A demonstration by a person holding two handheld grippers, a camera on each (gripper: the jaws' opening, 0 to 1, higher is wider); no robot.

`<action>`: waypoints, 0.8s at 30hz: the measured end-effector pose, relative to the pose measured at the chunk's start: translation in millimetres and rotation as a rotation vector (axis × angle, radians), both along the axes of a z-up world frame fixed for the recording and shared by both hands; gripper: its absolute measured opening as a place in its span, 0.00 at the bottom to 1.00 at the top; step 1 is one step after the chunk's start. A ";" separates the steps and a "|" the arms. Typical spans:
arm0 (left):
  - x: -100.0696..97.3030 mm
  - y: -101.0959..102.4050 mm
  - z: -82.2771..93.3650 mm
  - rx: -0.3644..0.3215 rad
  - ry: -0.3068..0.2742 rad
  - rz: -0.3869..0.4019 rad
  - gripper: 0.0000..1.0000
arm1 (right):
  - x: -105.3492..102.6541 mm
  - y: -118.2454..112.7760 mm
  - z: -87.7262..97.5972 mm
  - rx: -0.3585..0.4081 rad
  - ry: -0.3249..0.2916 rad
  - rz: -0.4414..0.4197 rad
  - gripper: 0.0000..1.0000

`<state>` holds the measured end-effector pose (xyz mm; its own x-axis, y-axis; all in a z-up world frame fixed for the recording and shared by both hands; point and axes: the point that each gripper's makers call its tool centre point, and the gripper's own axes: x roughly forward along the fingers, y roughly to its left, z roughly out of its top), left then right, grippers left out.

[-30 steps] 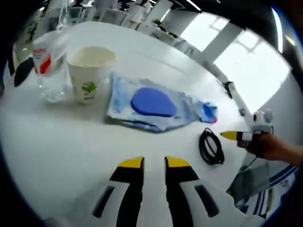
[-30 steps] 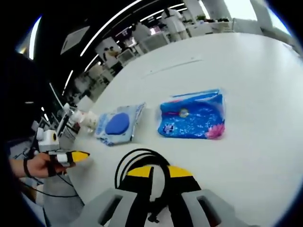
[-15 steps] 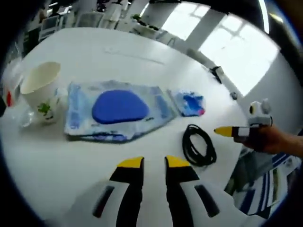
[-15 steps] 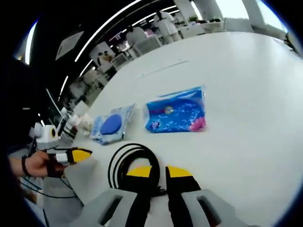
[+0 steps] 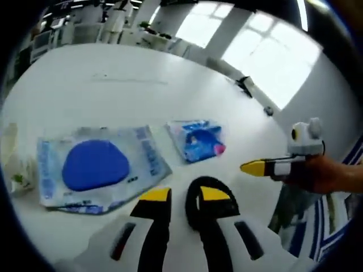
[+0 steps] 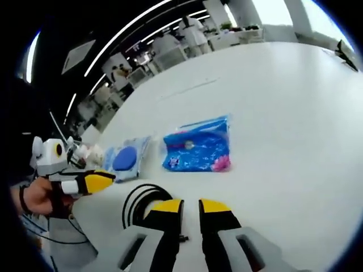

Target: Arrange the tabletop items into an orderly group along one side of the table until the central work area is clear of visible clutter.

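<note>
Right now the coiled black cable (image 5: 195, 201) lies on the white counter (image 5: 142, 90) directly ahead of the left gripper (image 5: 184, 195), its loop passing behind the yellow-tipped fingers (image 5: 156, 196), which stand slightly parted with nothing between them. In the right gripper view the same coil (image 6: 139, 203) sits just to the left of the right gripper (image 6: 190, 206), whose fingers are likewise a little apart and grasping nothing, while the left gripper (image 6: 93, 182) reaches in from the left, held by a hand (image 6: 34, 195). Both tools are close to the cable near the counter's near edge; the left seems the better lined up, since the loop lies straight along its reach, whereas the right would have to swing sideways. The coil looks roughly oval, its long axis running away from the near edge. Beyond it lie a pale blue wipes pack with a dark blue oval lid (image 5: 93, 167) and a bright blue printed flat packet (image 5: 198, 139), side by side and apart. A paper cup (image 5: 11, 164) stands toward the counter's left edge. Elsewhere the counter is smooth and bare, in a bright room with large windows (image 5: 249, 51) and ceiling strip lights (image 6: 130, 28).
</note>
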<state>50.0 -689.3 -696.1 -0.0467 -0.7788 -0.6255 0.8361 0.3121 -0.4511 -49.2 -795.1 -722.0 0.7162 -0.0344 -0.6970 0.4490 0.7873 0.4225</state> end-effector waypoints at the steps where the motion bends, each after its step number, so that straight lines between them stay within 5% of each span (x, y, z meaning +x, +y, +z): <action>1: -1.2 -1.3 0.6 -0.001 -0.001 -0.001 0.16 | -0.6 -3.9 1.4 -0.005 0.004 -0.012 0.09; 11: -0.2 -37.7 -6.9 0.017 -0.025 -0.001 0.18 | -4.0 -14.2 14.7 -0.024 0.022 -0.051 0.11; 24: 20.5 -63.4 -32.3 0.065 -0.063 0.032 0.18 | 8.5 -45.0 -0.7 -0.022 0.048 -0.062 0.14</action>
<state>70.5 -752.7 -728.4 0.0190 -0.7372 -0.6754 0.8514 0.3661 -0.3756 -40.8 -840.1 -722.7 0.6779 -0.0934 -0.7292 0.5169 0.7659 0.3824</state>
